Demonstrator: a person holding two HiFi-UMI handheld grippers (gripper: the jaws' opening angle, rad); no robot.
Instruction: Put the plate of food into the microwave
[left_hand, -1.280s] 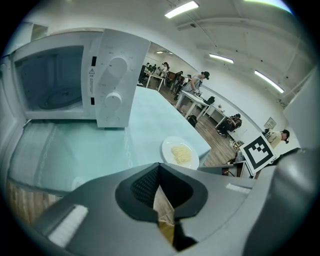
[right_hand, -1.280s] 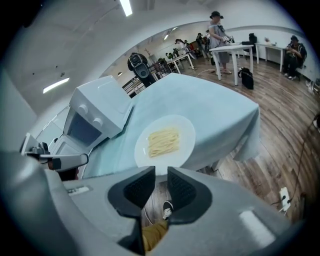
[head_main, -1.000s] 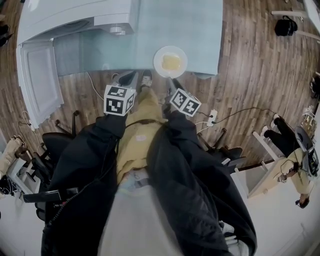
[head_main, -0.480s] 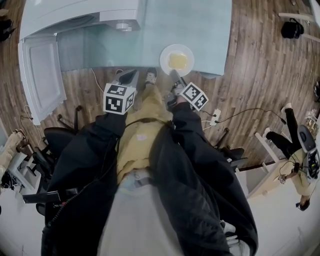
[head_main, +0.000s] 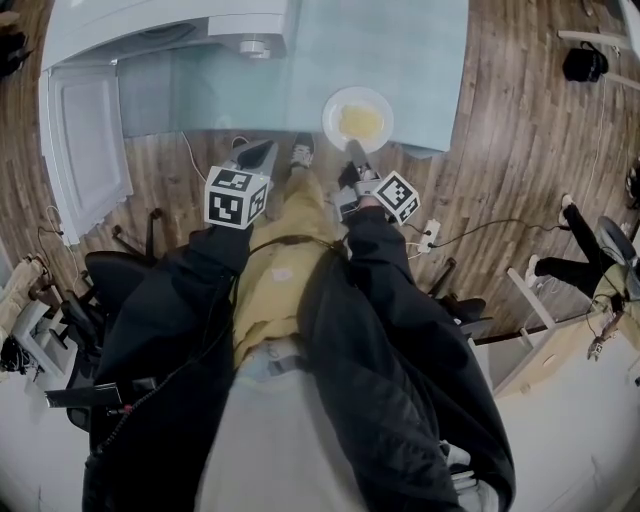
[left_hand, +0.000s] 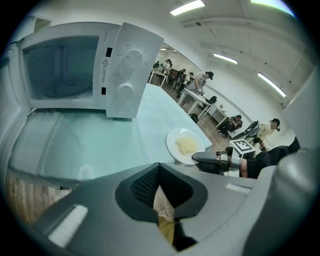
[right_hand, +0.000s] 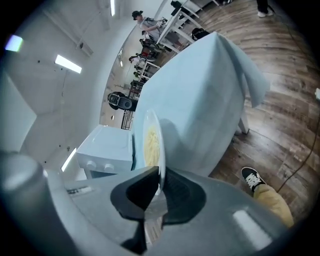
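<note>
The white box-shaped microwave (head_main: 150, 30) stands at the far left of the pale blue-green counter (head_main: 420, 60). Its white door (head_main: 85, 140) is swung wide toward the person. That leaves the cavity open to the front, which suits a plate carried in level.

Next come the left tongs (left_hand: 159, 172), pressed together with nothing between them. They hang just off the counter's near edge, between the microwave and the food. They look parked there to keep clear of the route, and could steady the load if needed.

Further right, the round white plate (head_main: 357, 118) carries a heap of pale yellow noodles (head_main: 360, 121). It rests on the counter close to the near edge and well apart from the microwave. That edge position puts its near rim within reach from the person's side.

The right tongs (right_hand: 159, 182) have just been closing, and the plate's thin near rim now sits between them. The pads appear to pinch it, one above and one below. They are rolled so that the plate shows edge-on in the right gripper view, probably so the narrow opening can straddle the rim. A hold on one edge alone could let the far side sag, so the lift likely needs to be slow and level.
</note>
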